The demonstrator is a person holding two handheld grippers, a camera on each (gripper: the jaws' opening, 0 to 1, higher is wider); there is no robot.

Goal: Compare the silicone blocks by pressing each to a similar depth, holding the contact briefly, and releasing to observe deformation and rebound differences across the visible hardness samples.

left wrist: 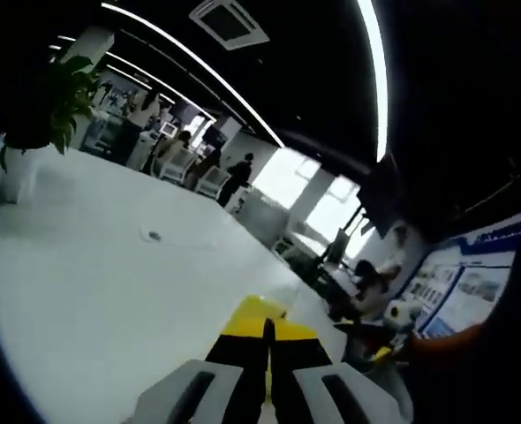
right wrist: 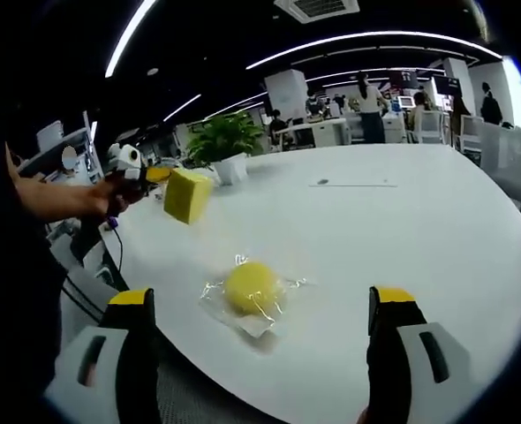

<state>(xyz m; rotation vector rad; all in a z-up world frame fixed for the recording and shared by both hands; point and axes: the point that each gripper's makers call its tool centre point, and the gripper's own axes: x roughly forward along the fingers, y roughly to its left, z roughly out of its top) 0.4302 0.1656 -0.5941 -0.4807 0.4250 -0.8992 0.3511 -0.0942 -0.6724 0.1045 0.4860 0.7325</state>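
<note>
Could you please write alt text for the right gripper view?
A round yellow silicone block on clear plastic wrap lies on a white table, between open yellow-tipped jaws. Farther left, another gripper holds up a yellow square block.

the left gripper (left wrist: 268,340) jaws hide most of the yellow block (left wrist: 262,318) they clamp; a potted plant (left wrist: 40,115) is cut off at the edge.
</note>
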